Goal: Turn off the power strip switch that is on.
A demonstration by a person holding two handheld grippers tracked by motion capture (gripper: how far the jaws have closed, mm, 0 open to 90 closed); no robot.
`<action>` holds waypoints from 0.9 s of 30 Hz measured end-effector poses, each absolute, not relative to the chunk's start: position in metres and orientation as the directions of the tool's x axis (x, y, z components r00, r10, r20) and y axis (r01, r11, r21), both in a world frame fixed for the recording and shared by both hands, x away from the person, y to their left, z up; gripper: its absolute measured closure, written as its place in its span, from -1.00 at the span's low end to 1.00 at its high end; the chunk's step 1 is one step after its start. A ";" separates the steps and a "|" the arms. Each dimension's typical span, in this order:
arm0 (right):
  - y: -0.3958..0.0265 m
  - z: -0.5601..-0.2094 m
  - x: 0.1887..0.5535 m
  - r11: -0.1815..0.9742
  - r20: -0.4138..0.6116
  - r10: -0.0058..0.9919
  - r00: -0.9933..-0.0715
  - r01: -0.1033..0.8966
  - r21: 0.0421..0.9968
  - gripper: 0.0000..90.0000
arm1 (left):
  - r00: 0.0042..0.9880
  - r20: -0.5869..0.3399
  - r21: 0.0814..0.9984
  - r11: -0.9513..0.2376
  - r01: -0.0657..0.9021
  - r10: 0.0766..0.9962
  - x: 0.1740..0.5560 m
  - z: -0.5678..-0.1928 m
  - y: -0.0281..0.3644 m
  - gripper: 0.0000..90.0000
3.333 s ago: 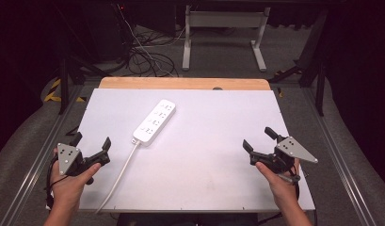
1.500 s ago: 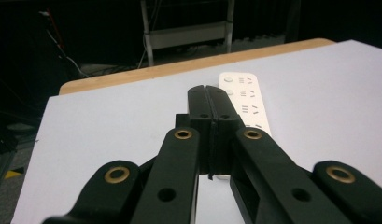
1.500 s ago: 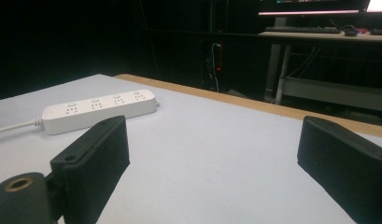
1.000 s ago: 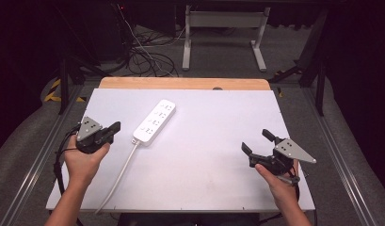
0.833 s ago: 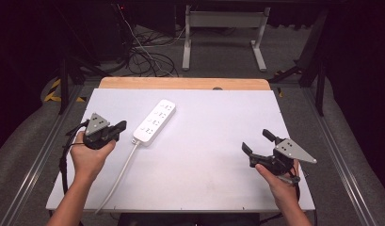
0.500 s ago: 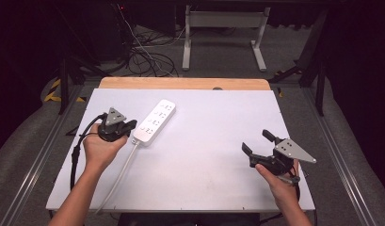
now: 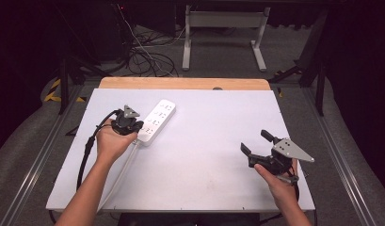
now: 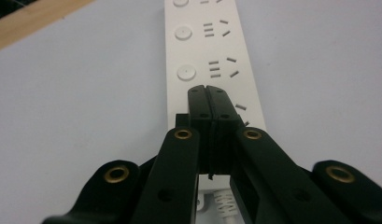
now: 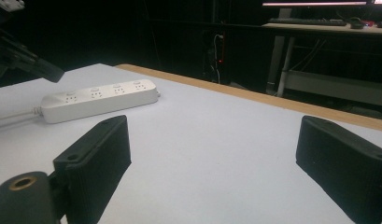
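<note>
left gripper [image 8: 208, 100] closed, tips over power strip [image 8: 212, 56], upper left | right gripper [image 7: 258, 143] open, empty, lower right

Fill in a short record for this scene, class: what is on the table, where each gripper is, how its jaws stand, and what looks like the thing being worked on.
surface: white table with a wooden far edge
item worked on: white power strip, lying flat at the left, its cord running toward the near edge
left gripper: jaws shut with nothing between them, tips over the cord end of the strip; contact cannot be told
right gripper: jaws open and empty, held near the table's right side, far from the strip
</note>
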State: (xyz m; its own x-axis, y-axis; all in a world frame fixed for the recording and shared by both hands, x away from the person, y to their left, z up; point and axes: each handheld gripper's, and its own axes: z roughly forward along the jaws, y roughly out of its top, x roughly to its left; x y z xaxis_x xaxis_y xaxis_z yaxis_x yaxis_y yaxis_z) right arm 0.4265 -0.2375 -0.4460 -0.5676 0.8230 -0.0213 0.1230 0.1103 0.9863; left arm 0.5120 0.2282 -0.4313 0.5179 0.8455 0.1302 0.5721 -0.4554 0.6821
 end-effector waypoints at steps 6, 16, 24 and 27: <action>-0.237 -0.446 0.427 0.113 -0.024 0.821 -0.571 0.121 0.986 -0.77 | 0.504 0.140 0.639 -0.467 0.611 0.852 0.522 -0.434 0.226 1.00; -0.235 -0.446 0.426 0.121 -0.029 0.820 -0.572 0.124 0.985 -0.77 | 0.479 0.127 0.625 -0.445 0.641 0.868 0.532 -0.447 0.220 1.00; -0.235 -0.446 0.426 0.114 -0.022 0.820 -0.572 0.126 0.985 -0.77 | 0.466 0.092 0.638 -0.412 0.650 0.880 0.535 -0.449 0.224 1.00; -0.234 -0.446 0.426 0.120 -0.028 0.821 -0.570 0.125 0.985 -0.77 | 0.471 0.100 0.642 -0.419 0.642 0.876 0.535 -0.450 0.220 1.00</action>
